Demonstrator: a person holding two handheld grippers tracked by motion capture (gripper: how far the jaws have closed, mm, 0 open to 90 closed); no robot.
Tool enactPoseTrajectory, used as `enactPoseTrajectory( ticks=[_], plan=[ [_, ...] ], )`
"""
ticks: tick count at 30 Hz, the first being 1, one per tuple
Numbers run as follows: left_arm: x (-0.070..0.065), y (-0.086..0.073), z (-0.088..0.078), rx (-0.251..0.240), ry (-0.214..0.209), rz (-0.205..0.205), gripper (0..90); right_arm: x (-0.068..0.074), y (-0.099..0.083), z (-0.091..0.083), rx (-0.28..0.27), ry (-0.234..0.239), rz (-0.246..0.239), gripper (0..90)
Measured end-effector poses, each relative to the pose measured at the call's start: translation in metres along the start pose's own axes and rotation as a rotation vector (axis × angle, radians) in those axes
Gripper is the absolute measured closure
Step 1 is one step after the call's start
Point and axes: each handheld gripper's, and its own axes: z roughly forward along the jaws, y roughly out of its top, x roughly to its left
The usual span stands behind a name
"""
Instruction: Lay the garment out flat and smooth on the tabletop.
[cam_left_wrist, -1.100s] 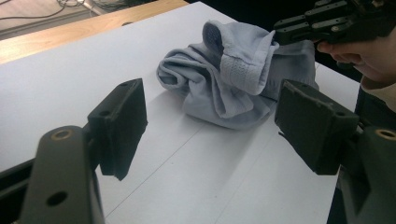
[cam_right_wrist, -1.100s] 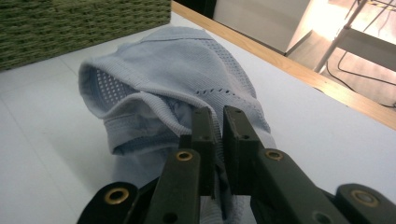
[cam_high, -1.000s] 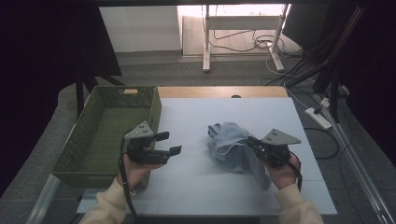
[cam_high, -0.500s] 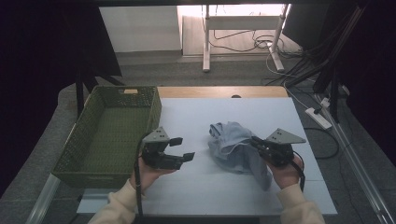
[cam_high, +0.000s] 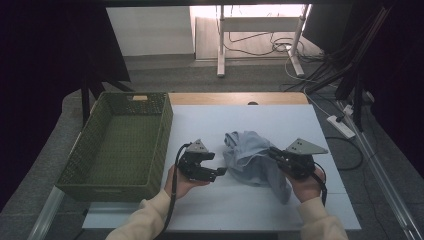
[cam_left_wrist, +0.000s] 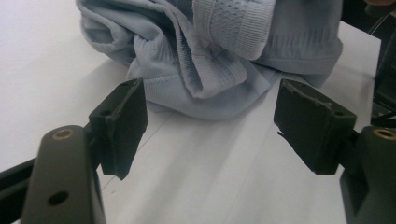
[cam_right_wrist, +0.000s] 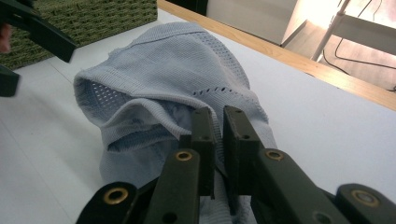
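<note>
Two-claw handling of a crumpled garment: second grasp in preparation

A light blue knitted garment (cam_high: 252, 160) lies bunched on the white surface (cam_high: 260, 120), near the person's edge and slightly right of centre. A green woven basket (cam_high: 75, 172) stands at the left of the surface, well apart from the cloth, with nothing visible inside. The right claw (cam_high: 275, 154) is pressed together on a fold at the right side of the garment; in the right gripper view its two black jaws stand almost touching, with a ribbed hem of the fabric pinched between them. The left claw (cam_high: 218, 171) is spread and holds nothing; in the left gripper view its pads (cam_left_wrist: 122, 123) frame bare surface, with the near edge of the cloth just beyond them and not yet between them.

Judged from this arrangement, the step in hand is the approach of the second claw to the cloth while the first claw anchors it. The next move calls for the left claw to advance toward the right until a single layer or hem of the fabric lies between its pads, then to close. Care is needed to catch an edge and not the whole bunch, since the cloth is soft and folded over itself; a grasp on the thick roll would make spreading or lifting it harder
</note>
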Motion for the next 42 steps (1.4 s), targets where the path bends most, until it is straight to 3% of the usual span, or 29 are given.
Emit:
enactPoseTrajectory(
  ticks=[12, 16, 20, 25, 34, 38, 42],
  plan=[
    [0.002, 0.008, 0.052, 0.078, 0.003, 0.014, 38.4, 0.000, 0.000, 0.000, -0.002, 0.003, -0.002, 82.9],
    [0.004, 0.007, 0.058, 0.072, -0.030, 0.012, 62.0, 0.000, 0.000, 0.000, 0.001, 0.003, -0.001, 82.8],
    [0.003, 0.005, 0.063, 0.103, -0.073, 0.010, 85.8, -0.001, -0.001, -0.001, 0.005, 0.005, 0.001, 82.8],
    [0.004, 0.002, 0.051, 0.059, -0.108, -0.023, 87.7, -0.003, -0.006, -0.005, 0.016, -0.003, 0.001, 83.1],
    [0.005, -0.004, 0.001, -0.042, -0.124, -0.054, 87.7, -0.017, -0.028, -0.010, 0.068, -0.033, 0.010, 81.6],
    [0.005, -0.009, -0.005, -0.054, -0.117, -0.057, 87.6, -0.016, -0.032, -0.007, 0.080, -0.052, -0.009, 72.0],
    [0.006, -0.010, -0.005, -0.059, -0.113, -0.065, 87.5, -0.008, -0.028, -0.009, 0.066, -0.103, -0.064, 51.9]
  ],
)
